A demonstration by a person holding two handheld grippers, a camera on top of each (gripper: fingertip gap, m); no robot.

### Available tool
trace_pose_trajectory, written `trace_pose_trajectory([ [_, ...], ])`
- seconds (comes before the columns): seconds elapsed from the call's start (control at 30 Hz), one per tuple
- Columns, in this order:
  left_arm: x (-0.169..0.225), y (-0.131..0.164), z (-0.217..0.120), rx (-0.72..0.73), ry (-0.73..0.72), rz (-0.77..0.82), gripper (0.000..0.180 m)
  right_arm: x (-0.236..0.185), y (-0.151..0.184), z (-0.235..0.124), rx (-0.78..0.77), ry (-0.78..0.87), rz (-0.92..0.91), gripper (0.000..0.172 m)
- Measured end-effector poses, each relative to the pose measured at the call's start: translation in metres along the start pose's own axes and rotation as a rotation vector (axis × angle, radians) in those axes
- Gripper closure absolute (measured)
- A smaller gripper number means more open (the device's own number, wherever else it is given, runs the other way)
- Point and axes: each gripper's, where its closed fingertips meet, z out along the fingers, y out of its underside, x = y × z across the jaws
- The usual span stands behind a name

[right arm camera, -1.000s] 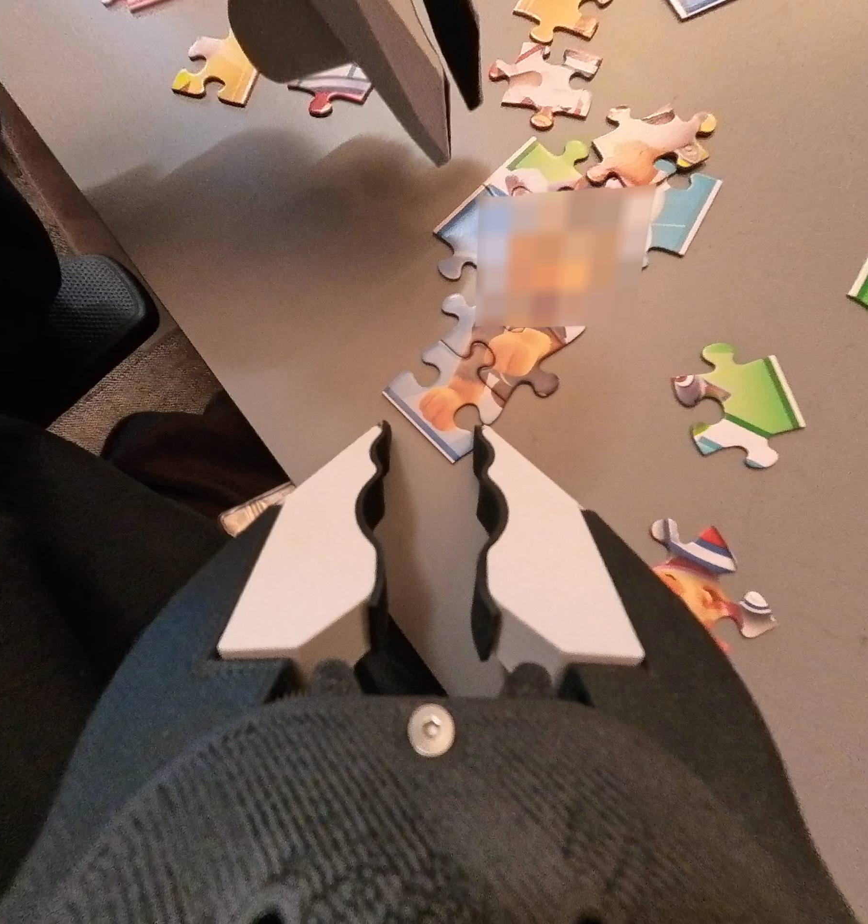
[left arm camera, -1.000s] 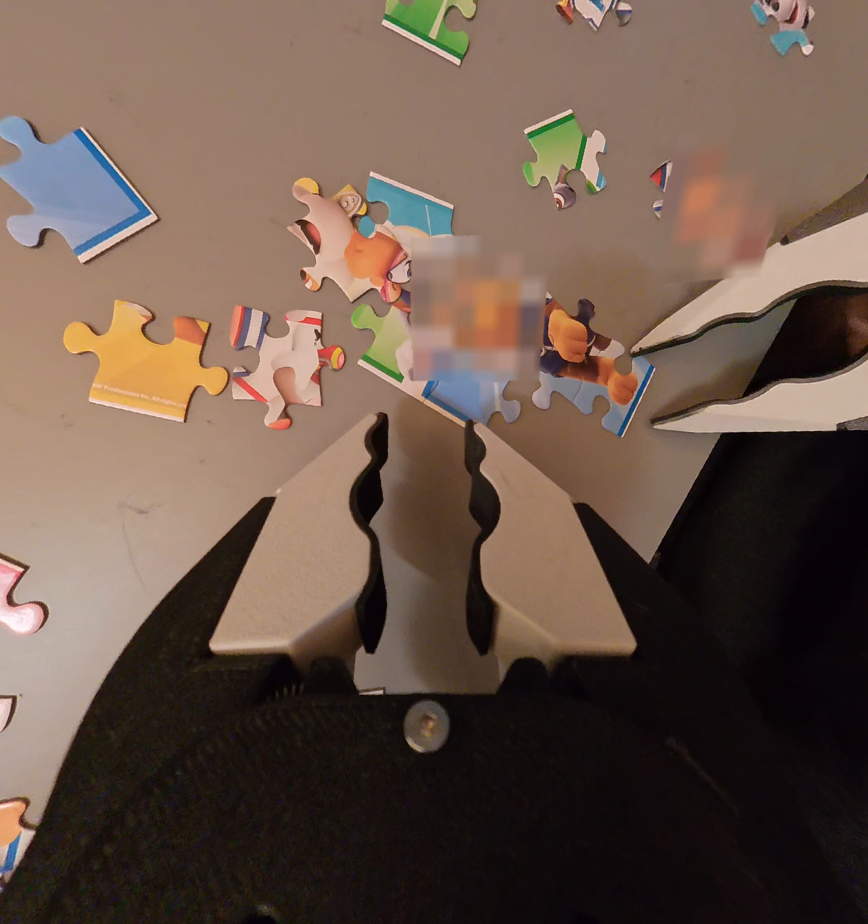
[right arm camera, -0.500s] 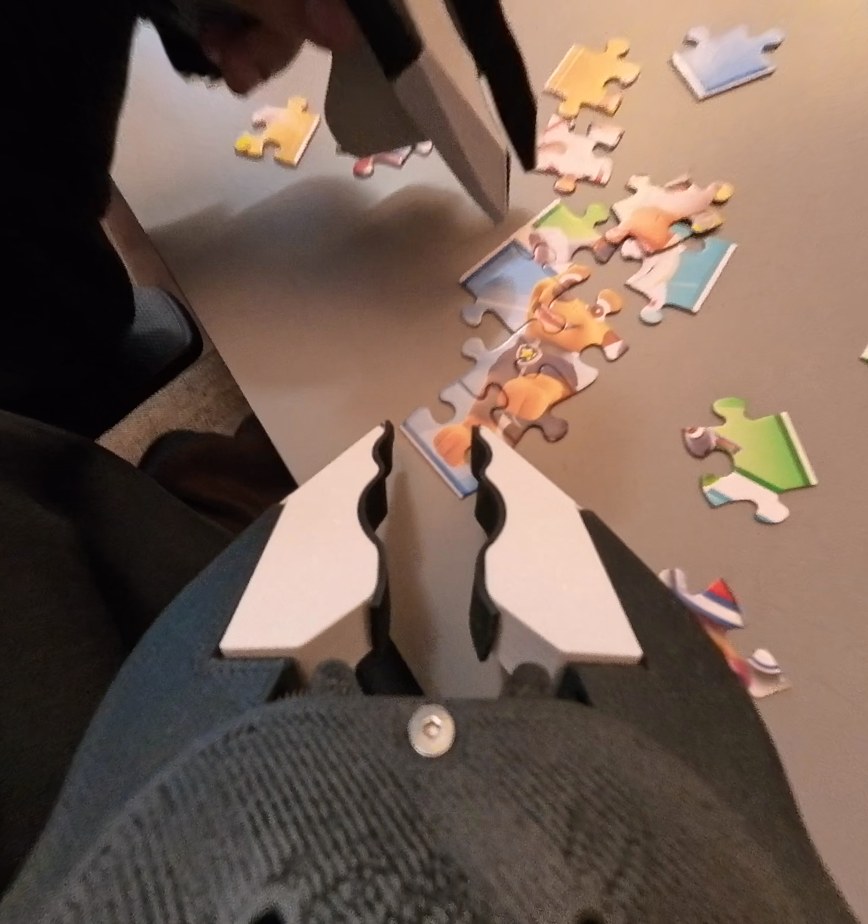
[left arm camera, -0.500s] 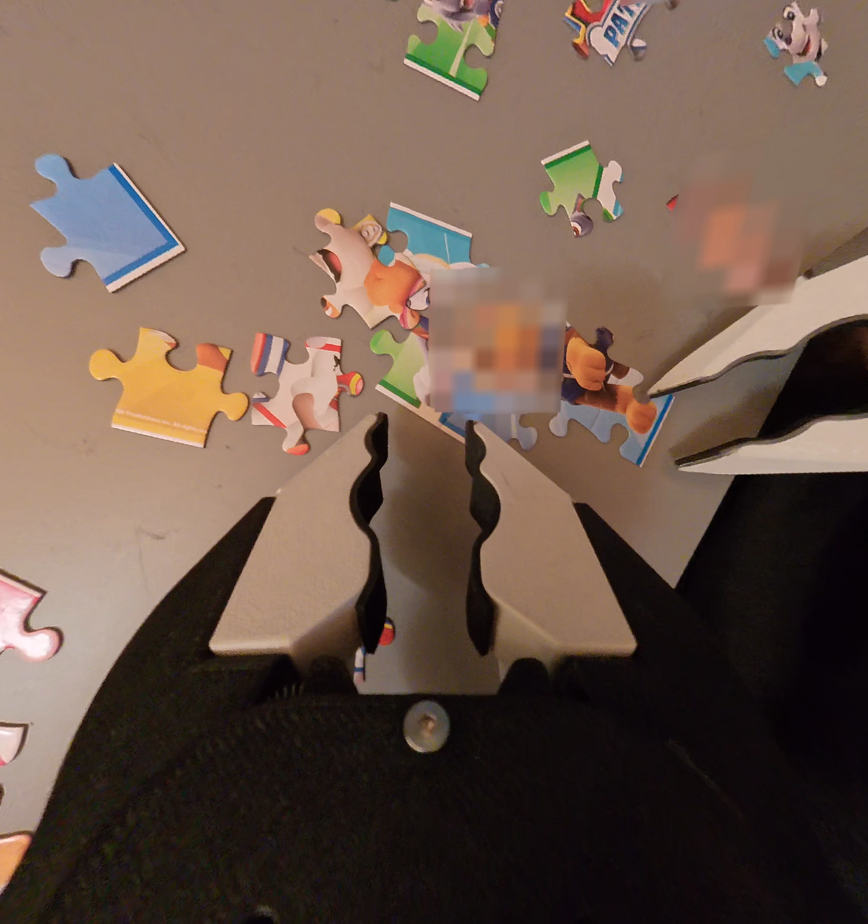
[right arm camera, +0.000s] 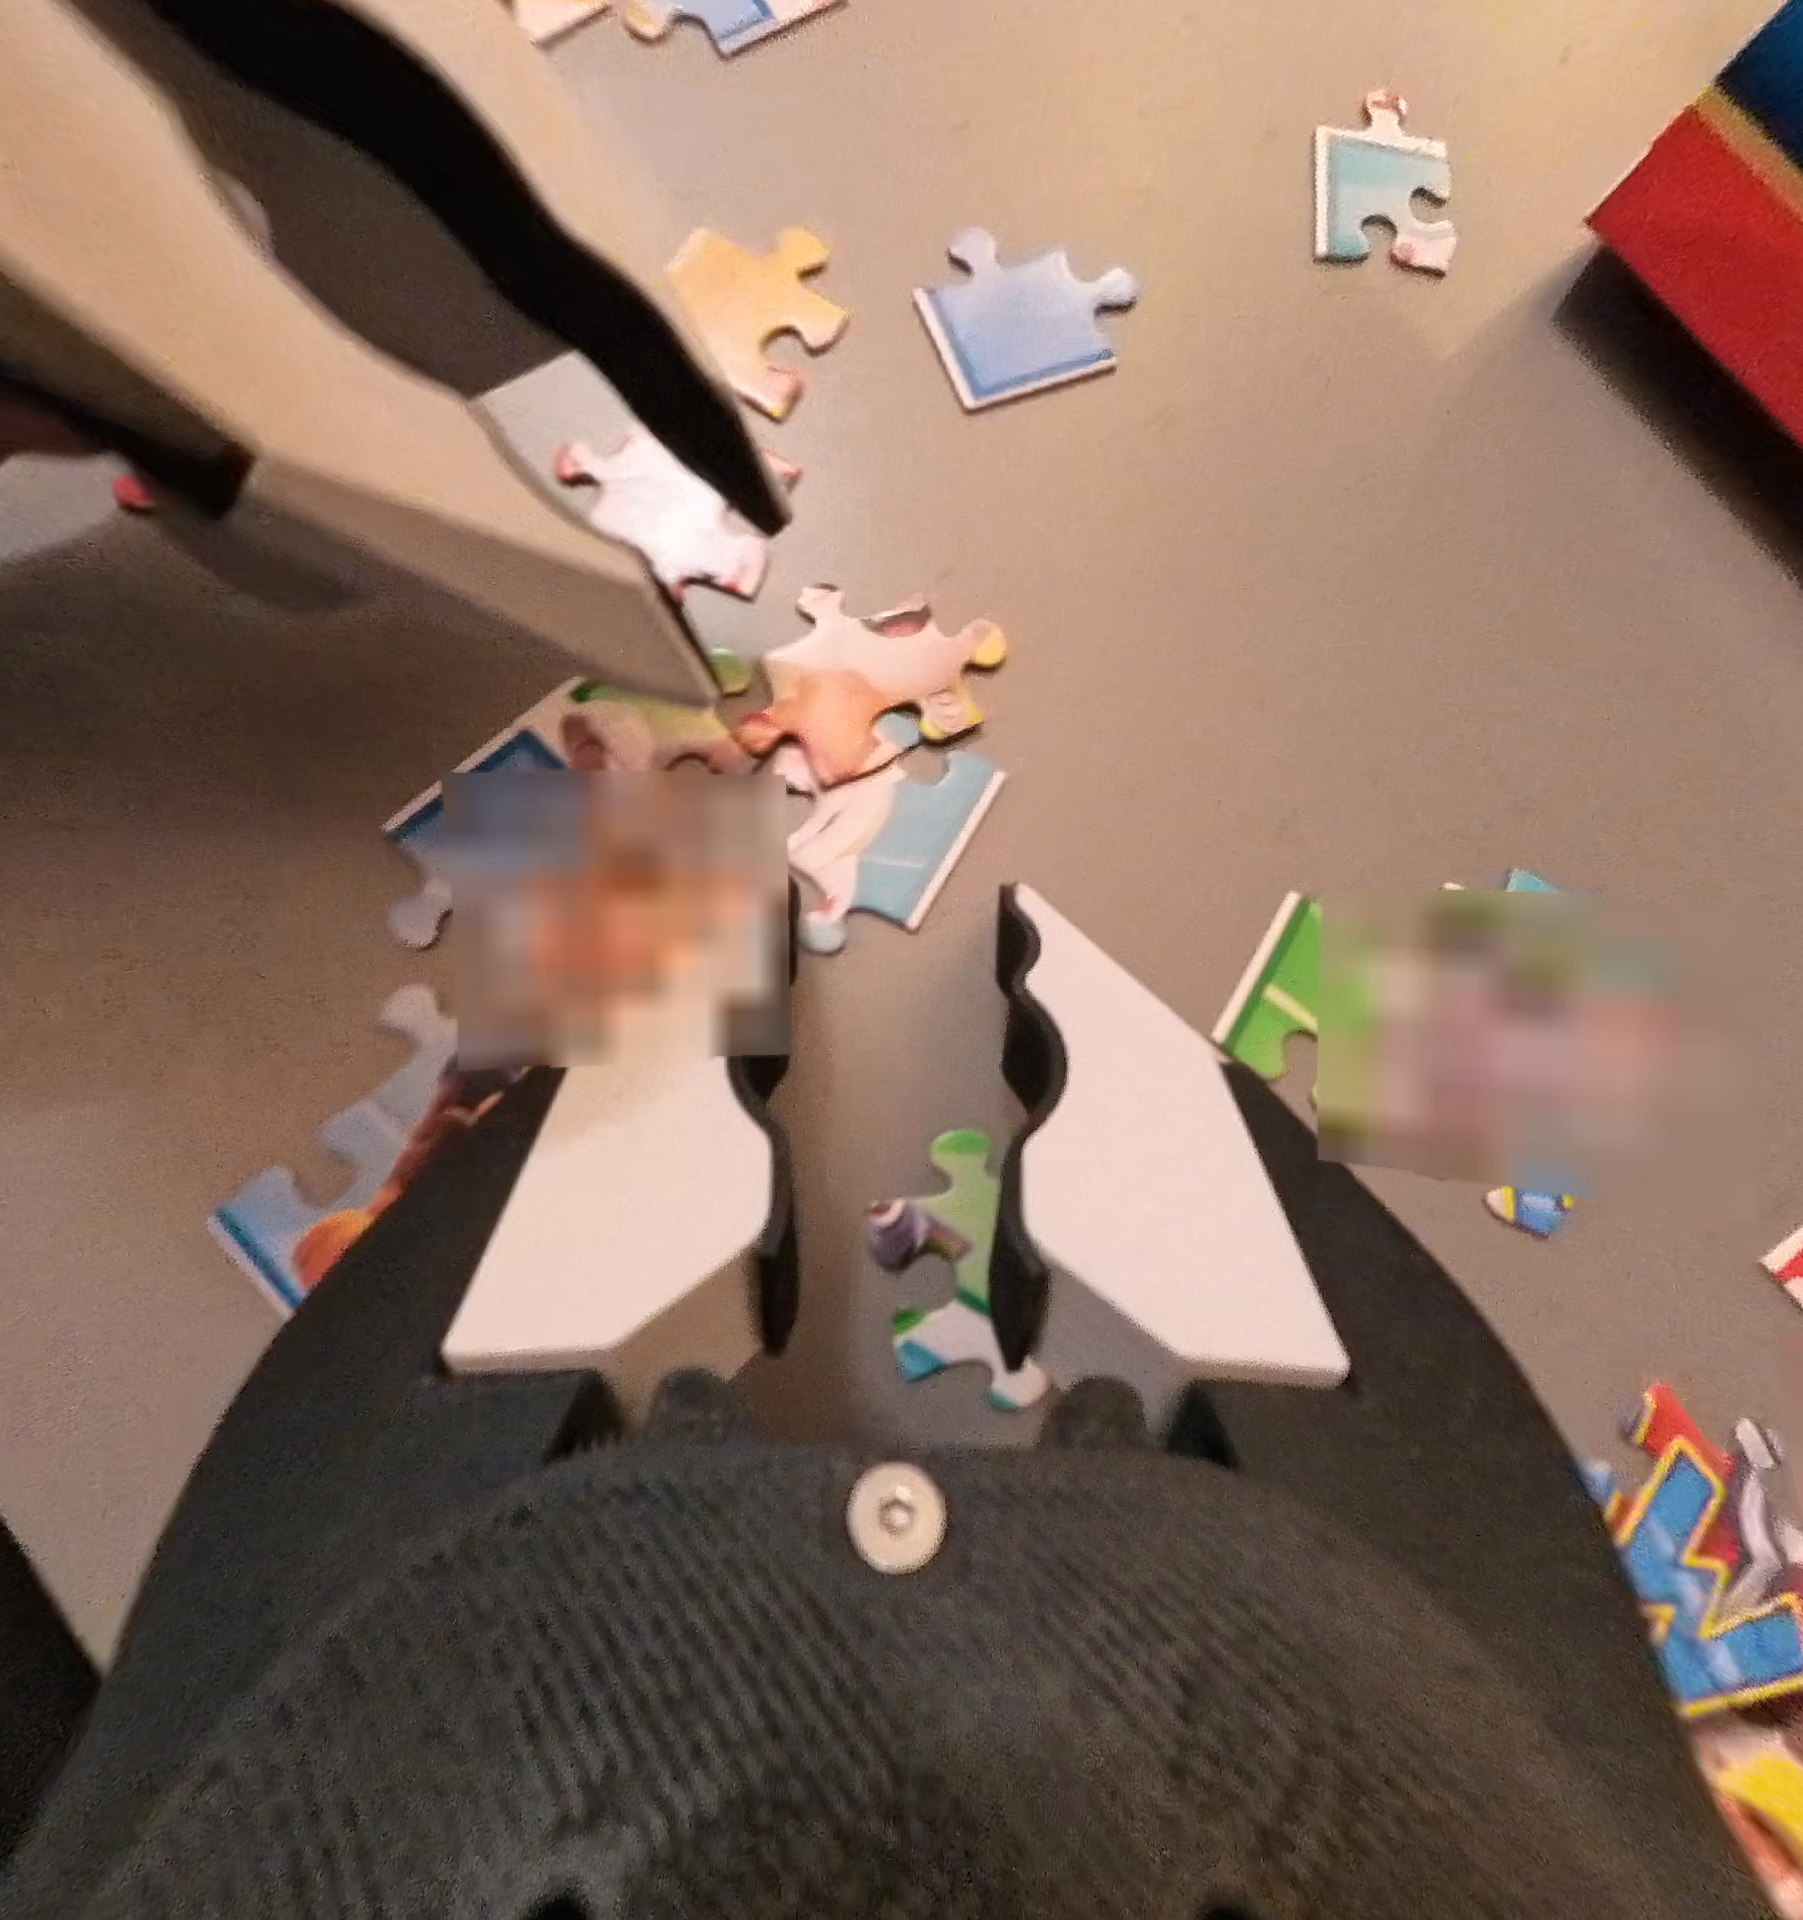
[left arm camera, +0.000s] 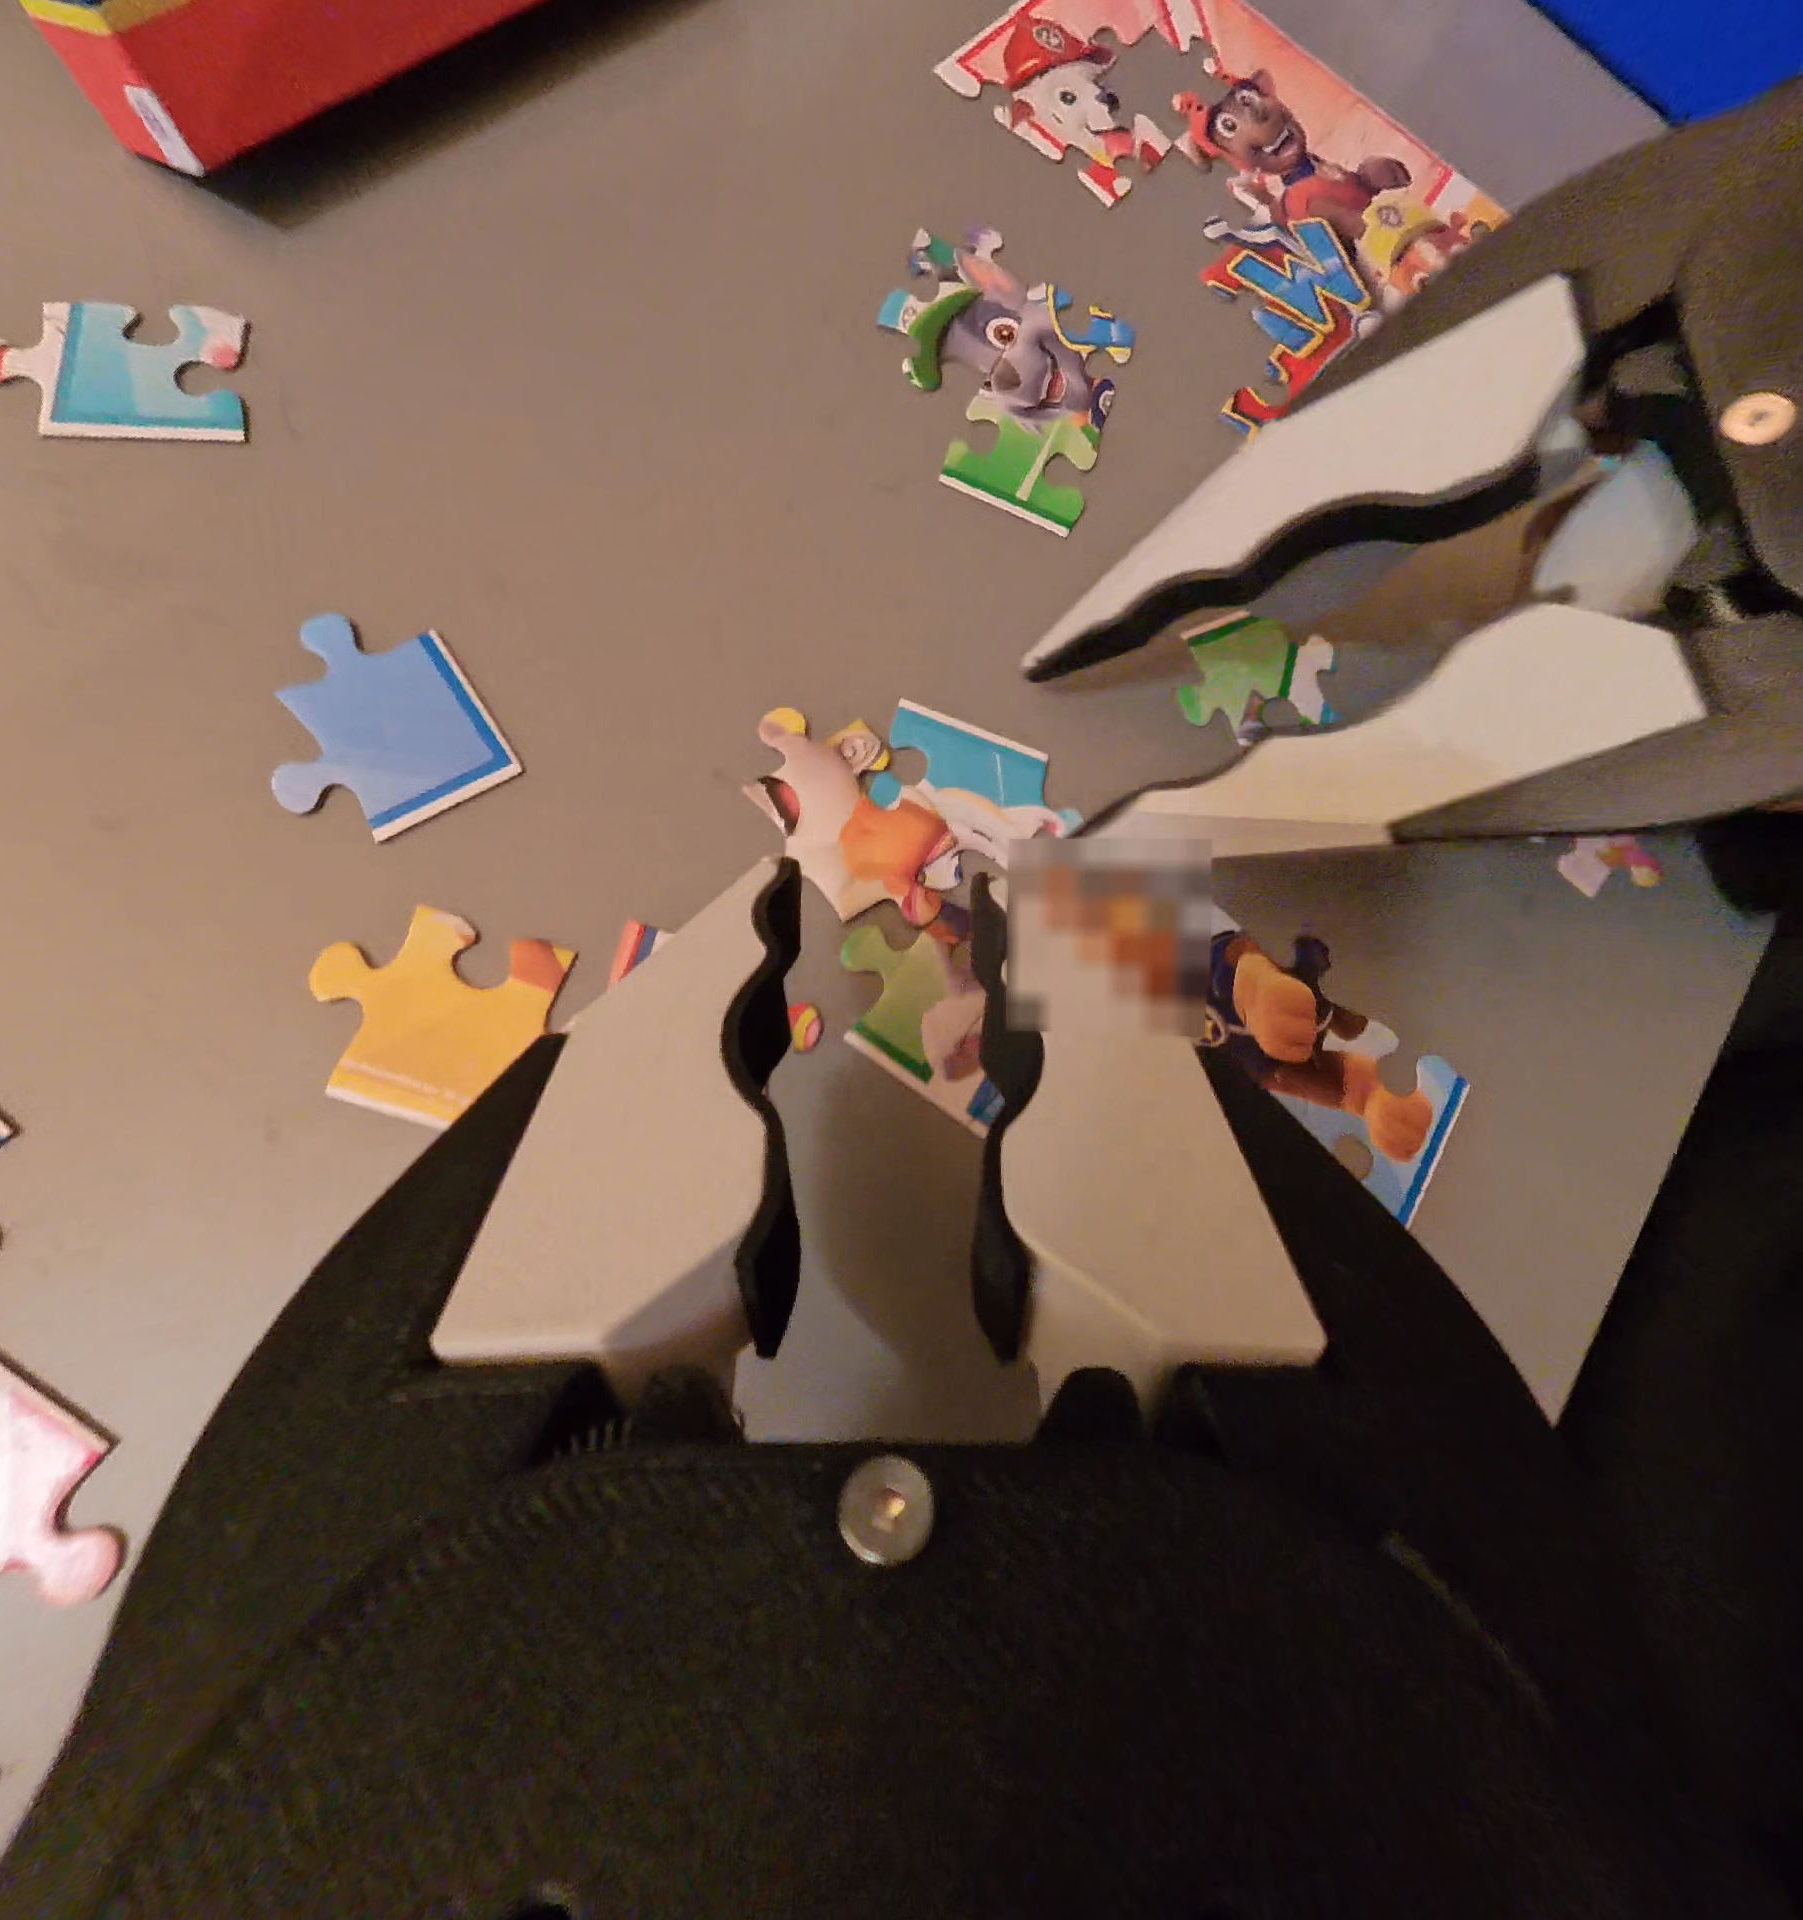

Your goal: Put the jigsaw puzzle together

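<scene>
Grey table (left arm camera: 585,540), scattered jigsaw pieces. Left gripper (left arm camera: 881,883): jaws partly open, nothing held, over a joined cluster (left arm camera: 907,831) of pieces. Right gripper (right arm camera: 897,904): jaws partly open, seemingly nothing held (view blurred), a green piece (right arm camera: 954,1205) on the table beneath. Yellow piece (left arm camera: 429,1018) and blue piece (left arm camera: 398,717) left; red box (left arm camera: 253,73) far left.

A grey bench (left arm camera: 585,499) carries loose jigsaw pieces. Under the left claw (left arm camera: 881,894) tips lies a joined cluster of pieces (left arm camera: 907,831). To that claw's left lie a yellow piece (left arm camera: 429,1023) and, farther ahead, a blue piece (left arm camera: 398,717). Far ahead on its left stands a red box (left arm camera: 253,73); ahead on its right lie a grey-and-green joined group (left arm camera: 1022,384) and a larger assembled section (left arm camera: 1281,156). A green piece (right arm camera: 944,1247) lies between the right claw's (right arm camera: 897,914) fingers.
</scene>
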Motion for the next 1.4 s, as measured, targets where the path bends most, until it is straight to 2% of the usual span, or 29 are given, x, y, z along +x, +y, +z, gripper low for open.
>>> trace_pose_trajectory([
  [0.13, -0.001, 0.004, 0.012, -0.045, -0.061, 0.061, 0.151, 0.009, -0.006, 0.013, -0.019, -0.043, 0.027, 0.134],
  [0.43, -0.021, 0.010, 0.020, -0.096, -0.217, 0.136, 0.149, 0.034, -0.030, 0.034, -0.017, 0.026, -0.018, 0.141],
  [0.57, -0.028, 0.007, 0.015, -0.062, -0.239, 0.099, 0.151, 0.035, -0.039, 0.026, 0.029, 0.073, -0.059, 0.145],
  [0.7, -0.038, -0.002, 0.004, 0.025, -0.231, -0.005, 0.155, 0.025, -0.042, 0.023, 0.044, 0.019, -0.017, 0.145],
  [0.87, -0.056, -0.014, -0.022, 0.171, -0.217, -0.154, 0.160, 0.004, -0.040, 0.034, 0.004, -0.109, 0.033, 0.147],
  [1.0, -0.064, -0.020, -0.045, 0.292, -0.129, -0.225, 0.157, 0.003, -0.046, 0.045, -0.030, -0.085, -0.022, 0.156],
  [1.1, -0.084, -0.012, -0.065, 0.351, -0.108, -0.324, 0.155, 0.009, -0.052, 0.054, -0.051, -0.050, -0.025, 0.163],
  [1.23, -0.104, -0.014, -0.107, 0.522, -0.059, -0.451, 0.153, 0.019, -0.062, 0.063, -0.062, -0.019, -0.013, 0.160],
  [1.4, -0.124, -0.011, -0.156, 0.700, -0.032, -0.562, 0.150, 0.017, -0.075, 0.036, 0.041, -0.018, 0.026, 0.154],
])
